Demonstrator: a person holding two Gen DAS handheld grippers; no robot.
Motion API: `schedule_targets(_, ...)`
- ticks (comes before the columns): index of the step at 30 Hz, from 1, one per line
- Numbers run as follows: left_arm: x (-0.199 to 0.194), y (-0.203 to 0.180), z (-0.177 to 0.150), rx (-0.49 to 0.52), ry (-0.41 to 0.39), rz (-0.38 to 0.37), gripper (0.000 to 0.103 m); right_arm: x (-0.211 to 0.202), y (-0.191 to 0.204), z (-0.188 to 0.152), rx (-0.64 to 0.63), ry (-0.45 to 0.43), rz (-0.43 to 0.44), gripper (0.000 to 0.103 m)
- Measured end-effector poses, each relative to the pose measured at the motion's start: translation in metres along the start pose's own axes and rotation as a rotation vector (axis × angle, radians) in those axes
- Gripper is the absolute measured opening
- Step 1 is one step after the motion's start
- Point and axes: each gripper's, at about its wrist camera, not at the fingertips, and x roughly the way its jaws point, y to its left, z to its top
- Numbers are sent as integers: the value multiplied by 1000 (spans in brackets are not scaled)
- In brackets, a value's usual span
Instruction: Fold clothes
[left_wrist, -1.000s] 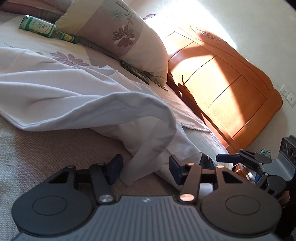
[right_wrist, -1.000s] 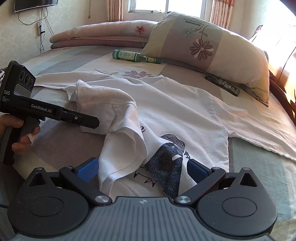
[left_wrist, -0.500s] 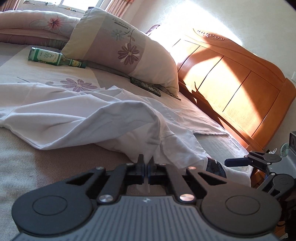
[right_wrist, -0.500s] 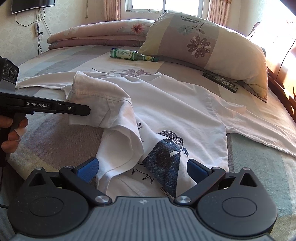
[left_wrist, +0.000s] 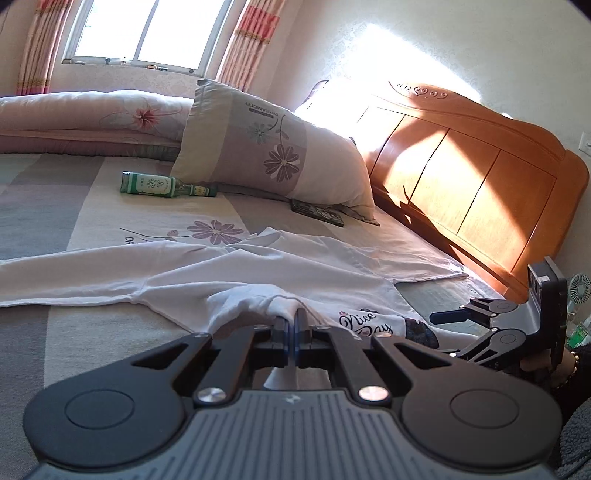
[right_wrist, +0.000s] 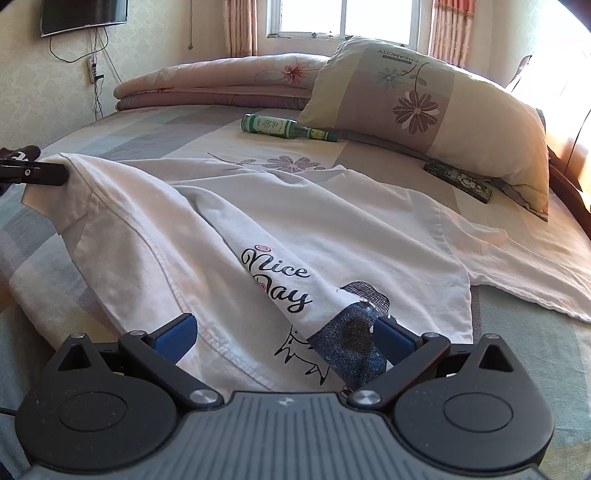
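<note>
A white T-shirt (right_wrist: 351, 229) with a "Nice Day" print (right_wrist: 277, 277) lies spread across the bed. My left gripper (left_wrist: 295, 325) is shut on a bunched edge of the shirt (left_wrist: 251, 295) and holds it off the bed. In the right wrist view the left gripper (right_wrist: 62, 173) enters from the far left, with cloth draping down from it. My right gripper (right_wrist: 286, 332) is open low over the shirt's near hem, its blue pads (right_wrist: 177, 332) on either side of the printed cloth without pressing it. The left wrist view shows the right gripper (left_wrist: 450, 334) in a person's hand.
A green bottle (right_wrist: 280, 127) and a flowered pillow (right_wrist: 424, 107) lie beyond the shirt, with a dark flat case (right_wrist: 458, 181) beside the pillow. A folded quilt (right_wrist: 221, 85) lies under the window. The wooden headboard (left_wrist: 480, 177) runs along the right.
My left gripper shut on the shirt's edge, then rose and drew it outward. The folded-over flap opened and uncovered the print. The right gripper stayed in place.
</note>
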Motion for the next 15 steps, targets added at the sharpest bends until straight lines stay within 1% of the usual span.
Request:
schedule_targets(5,-41,6,-1,-8,-14,78,0,2,7,4,-17,-2,17,103)
schedule_targets(8,-54,14,-2,-8,7,121,1,3,11,6,-24,-5,27,103)
schedule_targets(9,-56,17,-4,-16,30,133,1,3,13,7,-26,-6,30,103)
schedule_targets(10,-54,23,-8,-38,74,141,1,3,14,6,-28,-6,31,103)
schedule_targets(11,-52,28,-12,-62,115,154,5,3,15,6,-30,-4,33,103)
schedule_targets(13,-46,40,-25,-109,193,187,9,3,17,4,-39,1,35,103)
schedule_targets(15,-43,51,-36,-137,241,229,9,2,15,1,-47,13,23,103)
